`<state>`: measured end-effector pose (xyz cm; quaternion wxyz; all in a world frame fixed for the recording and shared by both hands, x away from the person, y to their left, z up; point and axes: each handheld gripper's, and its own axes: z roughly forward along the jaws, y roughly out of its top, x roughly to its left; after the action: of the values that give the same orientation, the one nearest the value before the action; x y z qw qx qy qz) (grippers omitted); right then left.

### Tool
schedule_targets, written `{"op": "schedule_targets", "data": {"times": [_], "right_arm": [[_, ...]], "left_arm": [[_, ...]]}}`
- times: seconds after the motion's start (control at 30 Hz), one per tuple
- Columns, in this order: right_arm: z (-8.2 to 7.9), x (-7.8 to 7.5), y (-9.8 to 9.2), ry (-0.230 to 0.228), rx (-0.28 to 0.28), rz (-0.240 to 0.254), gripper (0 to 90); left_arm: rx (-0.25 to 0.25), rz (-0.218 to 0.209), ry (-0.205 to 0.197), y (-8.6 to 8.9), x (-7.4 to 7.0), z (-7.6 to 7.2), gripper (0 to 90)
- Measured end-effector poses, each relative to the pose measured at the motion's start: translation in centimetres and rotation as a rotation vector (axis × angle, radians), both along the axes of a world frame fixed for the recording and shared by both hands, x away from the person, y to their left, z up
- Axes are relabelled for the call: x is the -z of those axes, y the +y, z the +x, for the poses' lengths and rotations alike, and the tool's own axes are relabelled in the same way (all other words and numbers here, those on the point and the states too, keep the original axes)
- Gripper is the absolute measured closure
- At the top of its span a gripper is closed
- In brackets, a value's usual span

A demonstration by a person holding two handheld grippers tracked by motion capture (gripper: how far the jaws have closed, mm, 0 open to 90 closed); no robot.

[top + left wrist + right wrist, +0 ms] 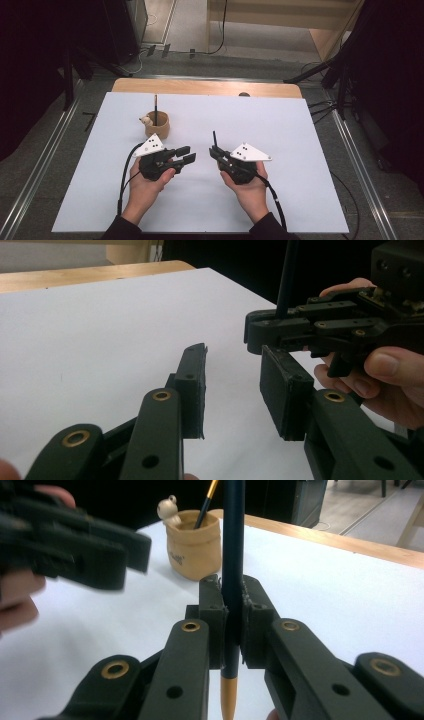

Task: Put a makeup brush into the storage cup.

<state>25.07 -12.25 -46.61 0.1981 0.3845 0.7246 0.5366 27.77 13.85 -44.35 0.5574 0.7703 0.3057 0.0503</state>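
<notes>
Now, R gripper [232,611] pinches the dark pencil [233,540] upright btwn its pads; L gripper [232,390] spread, empty (just beside). Keep it vertical, carry over the holder [194,542], lower straight in.

Pen [214,138] upright in right tongs [216,151], left tongs [186,154] beside, cup [158,125] behind on table [300,150]

No readable text — none anywhere.
</notes>
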Motion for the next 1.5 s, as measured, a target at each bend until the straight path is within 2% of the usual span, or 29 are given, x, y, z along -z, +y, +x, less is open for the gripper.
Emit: {"op": "schedule_targets", "data": {"times": [0.1, 0.2, 0.3, 0.37, 0.5, 0.57, 0.7, 0.83, 1.1, 1.5], "right_arm": [[-0.4, 0.5, -0.4, -0.018, 0.0, -0.041, 84.0], [-0.4, 0.9, -0.7, -0.013, -0.002, -0.059, 84.0], [-0.3, 1.0, -0.9, -0.027, -0.006, -0.078, 84.0], [-0.3, 1.0, -0.8, -0.045, -0.011, -0.119, 84.0], [-0.4, 1.2, -0.5, -0.054, -0.017, -0.168, 84.0], [-0.4, 1.2, -0.4, -0.073, -0.022, -0.198, 84.0], [-0.4, 1.3, -0.1, -0.091, -0.03, -0.212, 84.0], [-0.5, 1.5, 0.3, -0.124, -0.05, -0.264, 84.0], [-0.6, 1.9, 1.0, -0.156, -0.077, -0.328, 84.0], [-0.9, 2.2, 1.8, -0.183, -0.104, -0.404, 84.0]], "left_arm": [[0.006, 0.005, 0.004, 0.0, -0.1, 0.0, 62.8], [0.013, 0.009, 0.006, 0.0, -0.3, 0.1, 62.5], [0.024, 0.021, 0.005, -0.2, -0.6, 0.0, 61.9], [0.037, 0.024, 0.008, -0.3, -0.7, 0.0, 61.2], [0.046, 0.03, 0.012, -0.4, -1.0, -0.1, 60.8], [0.053, 0.025, 0.02, -0.5, -1.1, -0.1, 61.3], [0.052, 0.033, 0.029, -0.5, -1.3, -0.1, 61.8], [0.054, 0.036, 0.039, -0.4, -1.4, 0.0, 62.6], [0.068, 0.049, 0.055, -0.4, -1.3, 0.1, 65.0], [0.082, 0.073, 0.076, -0.8, -1.6, 0.1, 64.7]]}}
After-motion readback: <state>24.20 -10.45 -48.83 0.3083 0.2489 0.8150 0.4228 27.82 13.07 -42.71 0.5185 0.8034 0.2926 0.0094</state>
